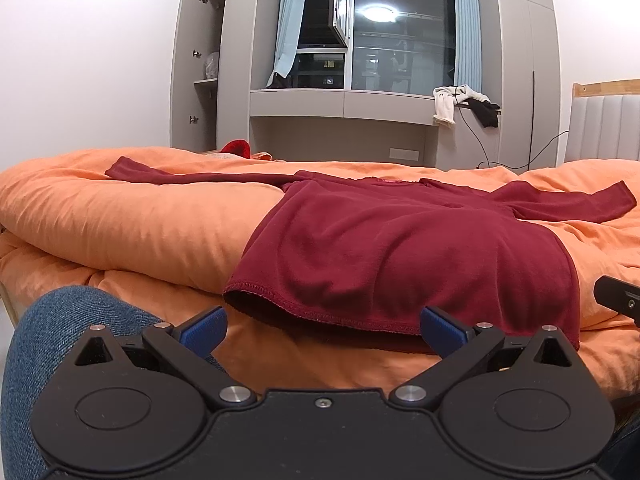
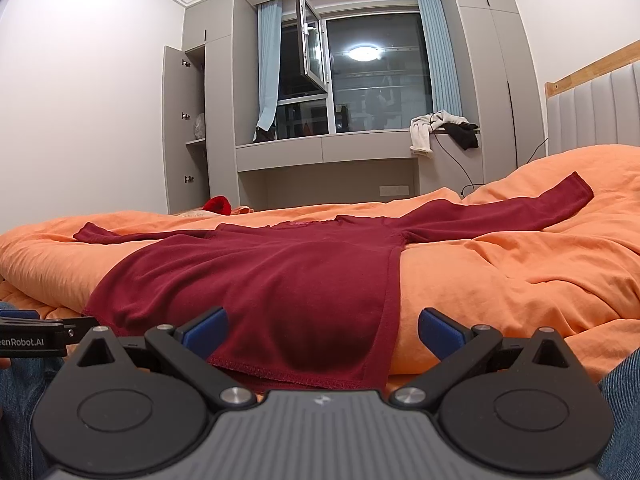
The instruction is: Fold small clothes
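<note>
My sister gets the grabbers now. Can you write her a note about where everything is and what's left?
Left gripper: open, empty, at the red shirt's near hem.
Right gripper: open, empty, over the hem's right corner.
The shirt lies spread flat on the orange duvet, both sleeves stretched out sideways, collar at the far end.
Done: shirt laid out.
Left: every fold. Probably start by bringing the sleeves in.
</note>
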Tool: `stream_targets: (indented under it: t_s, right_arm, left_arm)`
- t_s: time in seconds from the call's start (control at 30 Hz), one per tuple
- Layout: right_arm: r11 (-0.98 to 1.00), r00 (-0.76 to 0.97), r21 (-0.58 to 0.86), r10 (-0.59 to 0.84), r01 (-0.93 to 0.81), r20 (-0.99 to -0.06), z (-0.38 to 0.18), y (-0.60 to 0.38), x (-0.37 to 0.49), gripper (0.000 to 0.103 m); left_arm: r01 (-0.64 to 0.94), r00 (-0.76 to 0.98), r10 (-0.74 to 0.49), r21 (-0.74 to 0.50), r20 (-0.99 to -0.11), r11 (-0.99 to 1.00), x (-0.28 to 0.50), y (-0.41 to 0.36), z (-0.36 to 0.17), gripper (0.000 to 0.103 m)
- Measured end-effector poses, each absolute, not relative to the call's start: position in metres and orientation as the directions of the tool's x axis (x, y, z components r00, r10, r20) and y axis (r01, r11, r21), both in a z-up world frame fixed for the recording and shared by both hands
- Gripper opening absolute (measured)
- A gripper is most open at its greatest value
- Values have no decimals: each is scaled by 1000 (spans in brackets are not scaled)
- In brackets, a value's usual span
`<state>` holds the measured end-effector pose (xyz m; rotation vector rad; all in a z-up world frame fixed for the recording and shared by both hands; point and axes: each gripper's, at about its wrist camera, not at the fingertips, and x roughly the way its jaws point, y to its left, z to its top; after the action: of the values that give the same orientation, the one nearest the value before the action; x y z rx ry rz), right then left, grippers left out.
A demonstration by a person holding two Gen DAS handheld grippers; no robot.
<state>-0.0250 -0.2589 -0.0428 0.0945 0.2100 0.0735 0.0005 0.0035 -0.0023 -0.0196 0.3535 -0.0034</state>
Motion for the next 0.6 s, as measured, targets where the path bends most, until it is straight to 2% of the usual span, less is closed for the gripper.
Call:
stream_targets:
  t_s: [0.6]
  right_arm:
    - [993, 975, 103, 83, -63, -204, -43, -259, -25, 103]
  left_arm:
    - [-1, 938, -6, -21, -347, 1000, 1, 4, -1, 103]
